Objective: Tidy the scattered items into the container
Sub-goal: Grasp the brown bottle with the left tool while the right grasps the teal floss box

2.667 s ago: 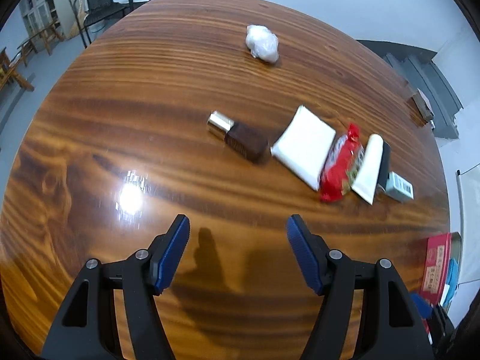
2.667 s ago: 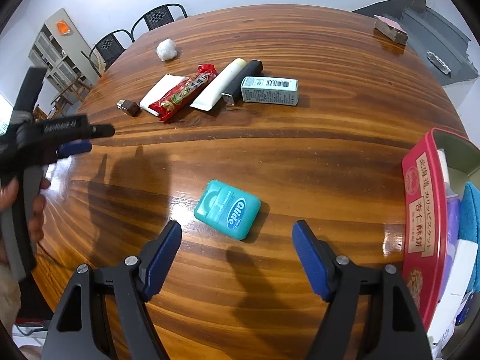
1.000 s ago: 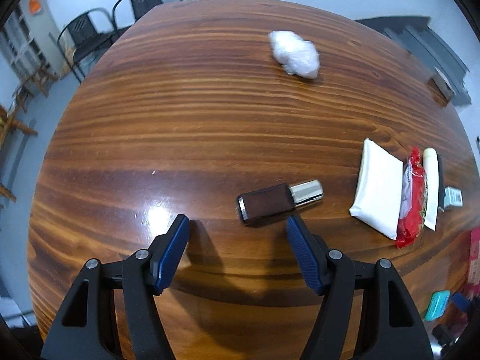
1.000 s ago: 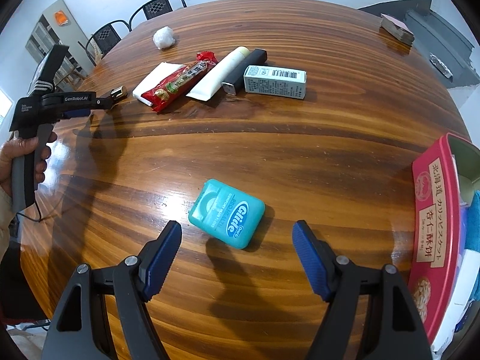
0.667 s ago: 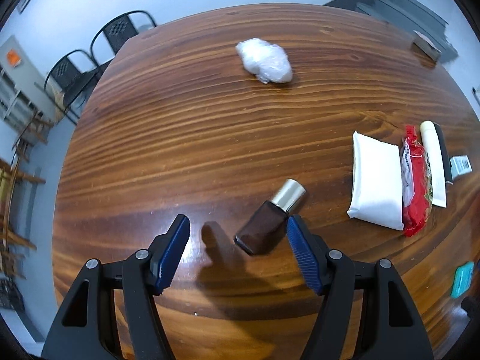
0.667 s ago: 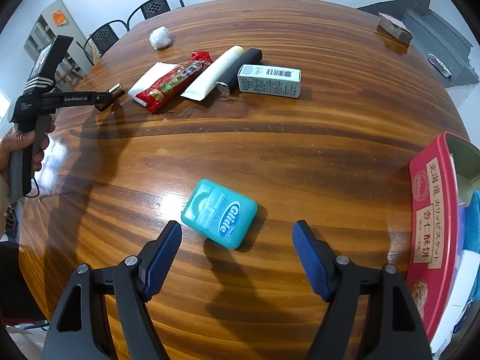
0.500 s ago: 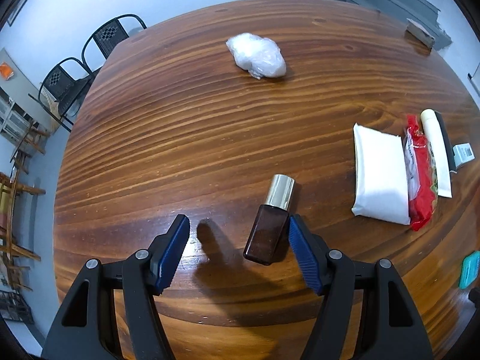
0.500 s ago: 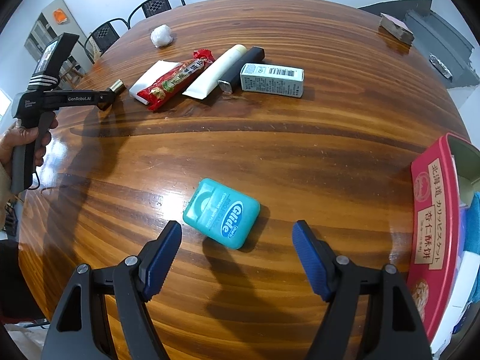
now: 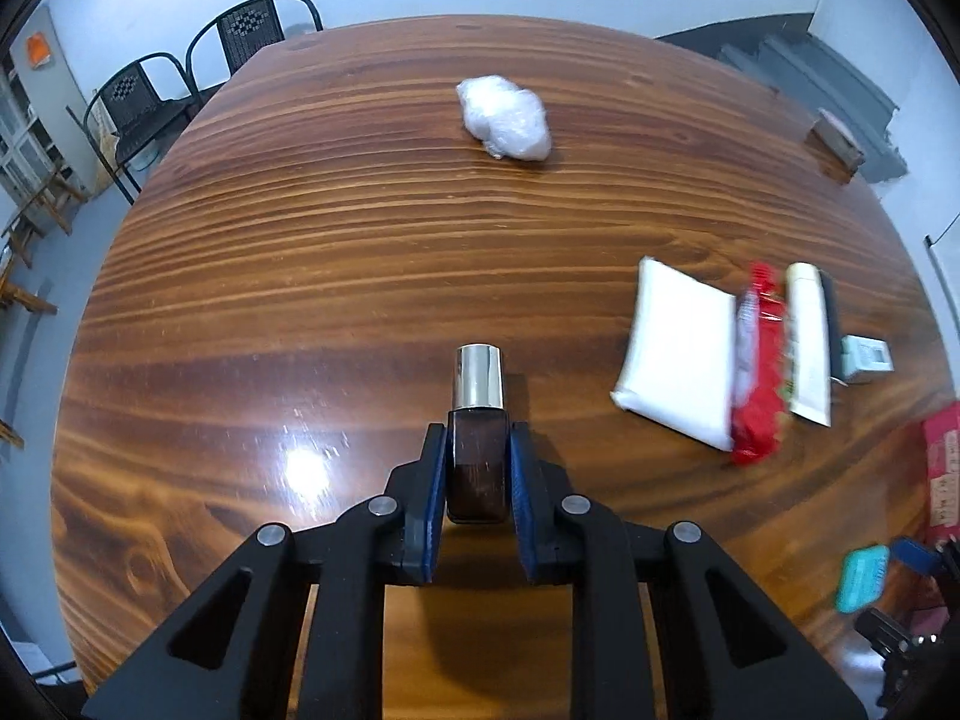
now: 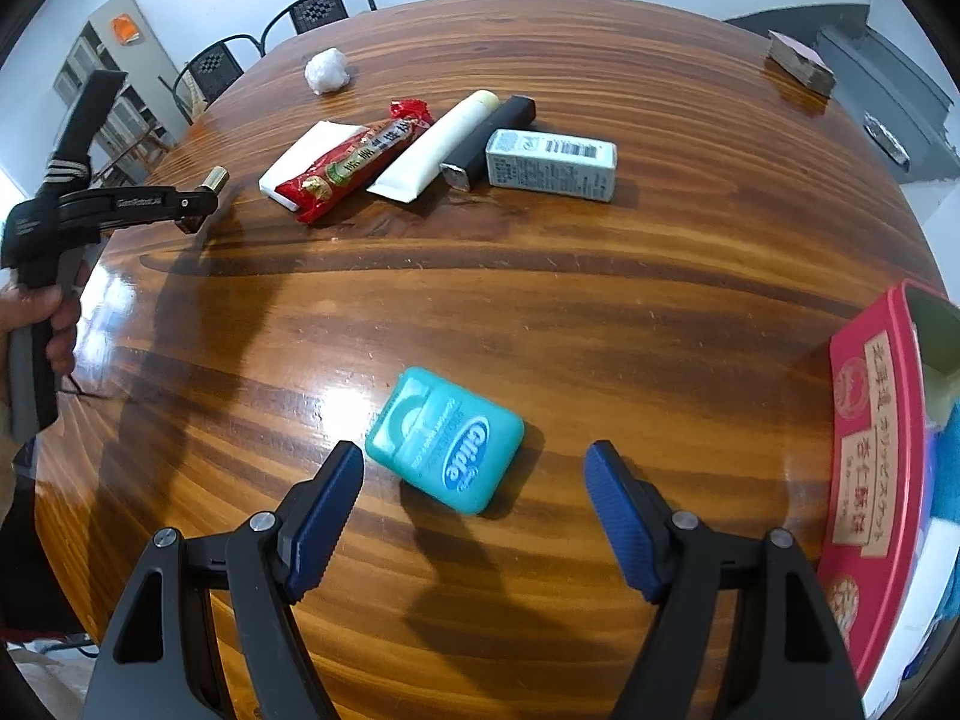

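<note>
My left gripper (image 9: 478, 438) is shut on a brown bottle (image 9: 478, 474) with a silver cap, its blue pads pressing both sides of the body just above the wooden table (image 9: 336, 252). In the right wrist view the left gripper (image 10: 198, 207) is at the far left, in a person's hand, with the bottle's cap (image 10: 215, 178) sticking out. My right gripper (image 10: 474, 459) stands open over a teal floss box (image 10: 444, 444) that lies flat on the table, pads apart from it. The red tin container (image 10: 870, 450) sits at the right edge.
A white packet (image 9: 675, 354), a red snack wrapper (image 9: 759, 360), a cream tube (image 9: 807, 342), a black stick (image 10: 492, 138) and a small carton (image 10: 552, 165) lie in a row. A crumpled white ball (image 9: 504, 117) lies farther off. Black chairs (image 9: 198, 72) stand beyond the table.
The left gripper's jaws have closed on the brown bottle that lay between them half a second ago. The right gripper and the floss box have stayed in place.
</note>
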The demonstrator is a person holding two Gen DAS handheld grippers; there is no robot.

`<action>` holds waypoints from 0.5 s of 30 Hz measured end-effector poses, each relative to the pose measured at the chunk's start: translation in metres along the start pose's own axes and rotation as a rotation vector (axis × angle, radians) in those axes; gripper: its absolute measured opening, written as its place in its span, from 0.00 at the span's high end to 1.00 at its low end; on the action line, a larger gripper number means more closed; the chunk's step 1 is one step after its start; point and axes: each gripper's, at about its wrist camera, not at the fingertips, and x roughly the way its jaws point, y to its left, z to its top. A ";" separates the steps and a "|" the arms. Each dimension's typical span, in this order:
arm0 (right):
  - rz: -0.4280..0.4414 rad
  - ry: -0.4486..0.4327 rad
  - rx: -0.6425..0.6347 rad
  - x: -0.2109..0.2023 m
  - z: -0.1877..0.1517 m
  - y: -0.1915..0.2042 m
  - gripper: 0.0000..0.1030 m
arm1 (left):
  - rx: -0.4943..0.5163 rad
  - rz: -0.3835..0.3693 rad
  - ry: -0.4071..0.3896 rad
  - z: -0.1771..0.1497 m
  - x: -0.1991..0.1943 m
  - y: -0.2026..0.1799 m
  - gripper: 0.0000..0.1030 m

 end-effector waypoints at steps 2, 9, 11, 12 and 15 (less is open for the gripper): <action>0.003 -0.007 -0.028 0.002 0.004 0.001 0.23 | -0.001 -0.013 -0.005 -0.004 -0.008 -0.005 0.79; 0.022 0.011 -0.166 0.014 0.009 0.013 0.23 | -0.008 -0.066 -0.011 -0.023 -0.029 -0.014 0.79; 0.018 0.011 -0.214 0.016 0.005 0.017 0.23 | -0.022 -0.068 -0.013 -0.029 -0.035 -0.015 0.79; 0.016 0.011 -0.232 0.017 0.003 0.019 0.23 | -0.024 -0.066 -0.012 -0.031 -0.037 -0.016 0.79; -0.005 0.004 -0.279 0.018 0.000 0.025 0.23 | -0.030 -0.062 -0.009 -0.041 -0.045 -0.020 0.79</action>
